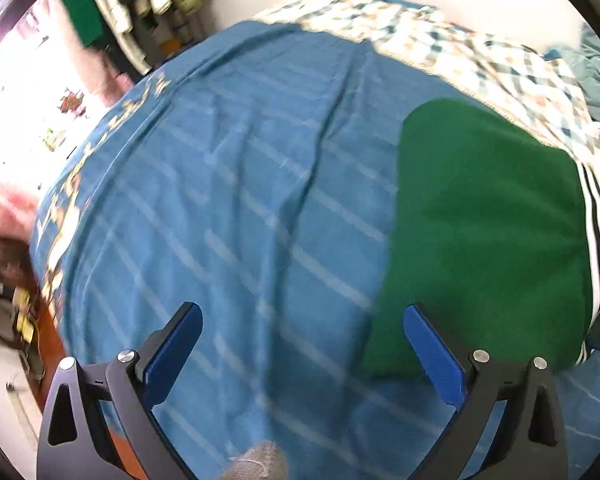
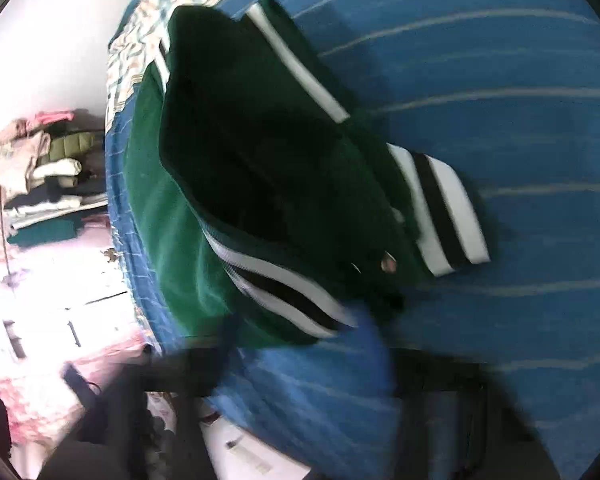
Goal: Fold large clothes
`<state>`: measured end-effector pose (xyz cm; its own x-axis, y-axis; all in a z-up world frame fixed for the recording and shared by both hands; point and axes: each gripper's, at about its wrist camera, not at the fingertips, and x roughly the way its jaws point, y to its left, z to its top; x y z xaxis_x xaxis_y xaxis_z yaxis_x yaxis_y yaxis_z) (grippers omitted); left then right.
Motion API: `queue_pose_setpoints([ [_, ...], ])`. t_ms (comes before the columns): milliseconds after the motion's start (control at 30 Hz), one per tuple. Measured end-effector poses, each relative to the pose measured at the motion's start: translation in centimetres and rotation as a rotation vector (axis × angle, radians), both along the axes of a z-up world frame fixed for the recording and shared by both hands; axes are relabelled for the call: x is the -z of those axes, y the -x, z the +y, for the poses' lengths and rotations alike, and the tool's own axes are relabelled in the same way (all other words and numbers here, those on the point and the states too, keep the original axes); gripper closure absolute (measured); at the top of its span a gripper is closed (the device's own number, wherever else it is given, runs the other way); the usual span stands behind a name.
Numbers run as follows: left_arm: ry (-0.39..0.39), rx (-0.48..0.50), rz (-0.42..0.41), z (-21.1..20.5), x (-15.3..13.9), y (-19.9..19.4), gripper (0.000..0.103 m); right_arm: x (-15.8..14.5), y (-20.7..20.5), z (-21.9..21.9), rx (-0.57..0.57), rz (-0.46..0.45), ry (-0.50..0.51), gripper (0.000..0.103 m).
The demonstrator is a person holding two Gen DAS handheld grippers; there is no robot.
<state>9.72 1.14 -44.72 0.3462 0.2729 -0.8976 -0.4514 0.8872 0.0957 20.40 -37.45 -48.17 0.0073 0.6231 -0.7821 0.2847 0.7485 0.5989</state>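
Green jacket (image 1: 488,240) with black-white stripes; blue striped sheet (image 1: 220,200).

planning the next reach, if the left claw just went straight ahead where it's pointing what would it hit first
Most likely the blue striped bedsheet: the open left claw points at bare sheet. The green jacket lies off to its right, near the right finger, so it would probably be missed, though depth is unclear.

The left gripper (image 1: 302,326) sits at the bottom of its frame, jaws spread wide, empty. The right gripper's (image 2: 380,344) state is lost in blur.
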Motion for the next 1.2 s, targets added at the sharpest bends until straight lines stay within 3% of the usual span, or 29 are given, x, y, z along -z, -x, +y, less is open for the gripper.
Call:
queue_pose_setpoints([
  [100,0.007,0.03,0.009,-0.4,1.1,-2.0,0.0,-3.0,-0.1,0.1,0.109,-0.086,0.056,0.103],
  [167,-0.009,0.038,0.033,-1.1,1.6,-3.0,0.0,-4.4,0.5,-2.5,0.207,-0.1,0.105,0.103],
  [200,-0.011,0.051,0.072,-1.2,2.9,-3.6,0.0,-4.7,0.5,-3.2,0.2,-0.108,0.109,0.103],
  [300,0.006,0.052,0.104,-1.4,4.2,-3.7,0.0,-5.1,-0.4,-1.5,0.027,-0.114,0.092,0.101],
  [367,0.012,0.055,0.098,-1.3,4.2,-3.7,0.0,-4.8,-1.1,-0.2,-0.07,-0.14,0.115,0.059],
  [400,0.009,0.062,0.1,-1.3,4.3,-3.7,0.0,-4.3,-1.1,-0.1,-0.107,-0.155,0.105,0.025],
  [433,0.004,0.069,0.1,-1.3,4.4,-3.7,0.0,-3.6,-1.4,1.0,-0.142,-0.147,0.089,0.021],
  [500,-0.009,0.083,0.099,-1.4,4.3,-3.7,0.0,-2.3,-2.1,0.8,-0.195,-0.128,0.071,0.021],
  [533,-0.014,0.085,0.1,-1.6,4.3,-3.8,0.0,-1.4,-2.5,2.2,-0.243,-0.13,0.07,0.028],
  [567,-0.019,0.084,0.102,-1.6,4.3,-3.8,0.0,-0.7,-2.7,3.0,-0.268,-0.139,0.089,0.04],
  [600,-0.023,0.084,0.105,-1.7,4.3,-3.8,0.0,-0.1,-2.9,3.7,-0.284,-0.136,0.099,0.07],
  [633,-0.027,0.087,0.109,-1.7,4.4,-3.8,0.0,-0.1,-2.7,3.9,-0.281,-0.14,0.115,0.086],
  [700,-0.033,0.101,0.108,-2.0,4.3,-3.8,0.0,-1.4,-2.5,2.9,-0.202,-0.173,0.11,0.093],
  [767,-0.031,0.111,0.112,-2.2,4.1,-3.7,0.0,-2.3,-1.9,1.1,-0.092,-0.167,0.099,0.094],
  [833,-0.024,0.105,0.1,-2.6,3.8,-3.3,0.0,-2.7,-1.1,0.4,-0.046,-0.152,0.151,0.095],
  [900,-0.031,0.095,0.109,-3.4,4.1,-2.9,0.0,-0.8,-0.9,0.1,-0.015,-0.089,0.193,0.096],
  [933,-0.036,0.092,0.12,-3.6,4.4,-2.9,0.0,1.6,-1.2,0.0,0.013,-0.002,0.203,0.096],
  [1000,-0.037,0.074,0.147,-3.6,4.8,-3.1,0.0,4.2,-2.2,0.4,0.02,0.102,0.157,0.096],
  [1067,-0.031,0.074,0.16,-3.3,4.4,-3.5,0.0,3.5,-3.7,1.1,-0.031,0.103,0.151,0.093],
  [1167,-0.043,0.12,0.142,-3.1,2.5,-4.5,0.0,-1.3,-5.1,1.1,-0.094,-0.04,0.153,0.07],
  [1200,-0.059,0.136,0.12,-3.1,1.5,-5.0,0.0,-2.4,-5.5,1.0,-0.093,-0.086,0.141,0.052],
])
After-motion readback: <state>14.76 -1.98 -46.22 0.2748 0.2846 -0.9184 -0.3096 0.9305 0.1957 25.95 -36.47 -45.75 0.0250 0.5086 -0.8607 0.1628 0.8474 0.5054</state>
